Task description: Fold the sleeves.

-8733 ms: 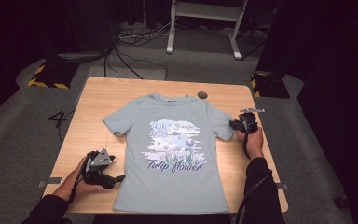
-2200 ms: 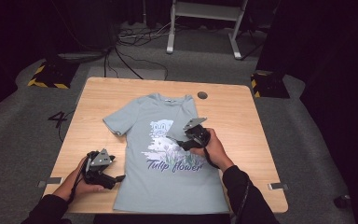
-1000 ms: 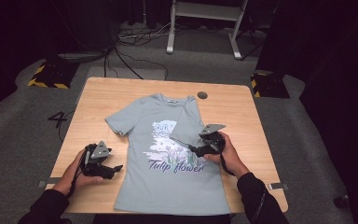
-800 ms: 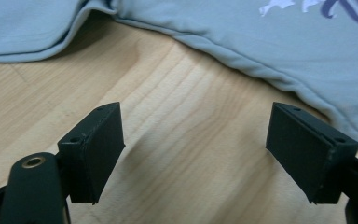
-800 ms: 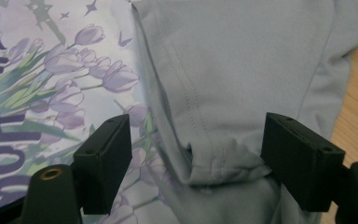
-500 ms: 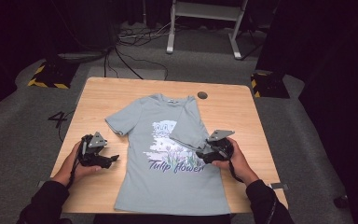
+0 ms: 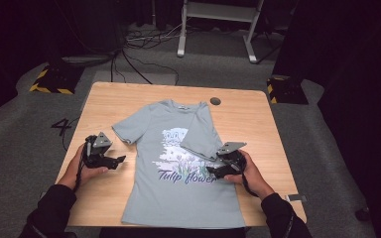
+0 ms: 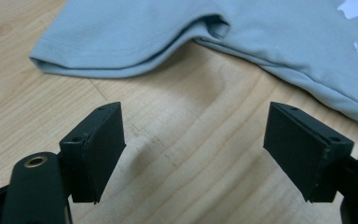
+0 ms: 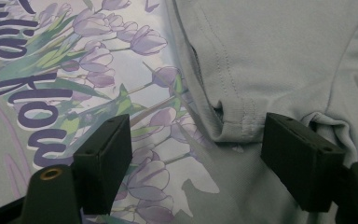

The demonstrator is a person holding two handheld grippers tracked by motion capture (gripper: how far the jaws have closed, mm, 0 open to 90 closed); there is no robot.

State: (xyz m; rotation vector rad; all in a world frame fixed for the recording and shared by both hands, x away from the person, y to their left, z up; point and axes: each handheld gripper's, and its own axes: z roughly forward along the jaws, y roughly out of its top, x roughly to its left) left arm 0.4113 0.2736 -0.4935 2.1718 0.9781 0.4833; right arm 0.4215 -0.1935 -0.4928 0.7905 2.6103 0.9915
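Observation:
A light blue-grey T-shirt (image 7: 178, 193) with a tulip print and "Tulip flower" lettering lies flat on the wooden table (image 7: 258, 124). Its right sleeve (image 7: 201, 134) is folded over onto the chest. My right gripper (image 7: 212, 171) hovers open over the print, and the folded sleeve's hem (image 9: 235, 119) lies between its jaws, untouched. My left gripper (image 7: 116, 161) stands open over bare wood just short of the left sleeve (image 7: 129, 130). In the left gripper view that sleeve's hem (image 8: 121, 60) lies ahead of the open left gripper (image 8: 193, 154). The right gripper (image 9: 196, 158) holds nothing.
A dark round grommet (image 7: 215, 101) sits in the tabletop near the back edge. Bare wood shows left and right of the shirt. Cables (image 7: 144, 64) and a white stand (image 7: 218, 20) are on the floor behind the table.
The right gripper carried the right sleeve across onto the chest, then drew back toward the near right. The left gripper moved up the table toward the left sleeve.

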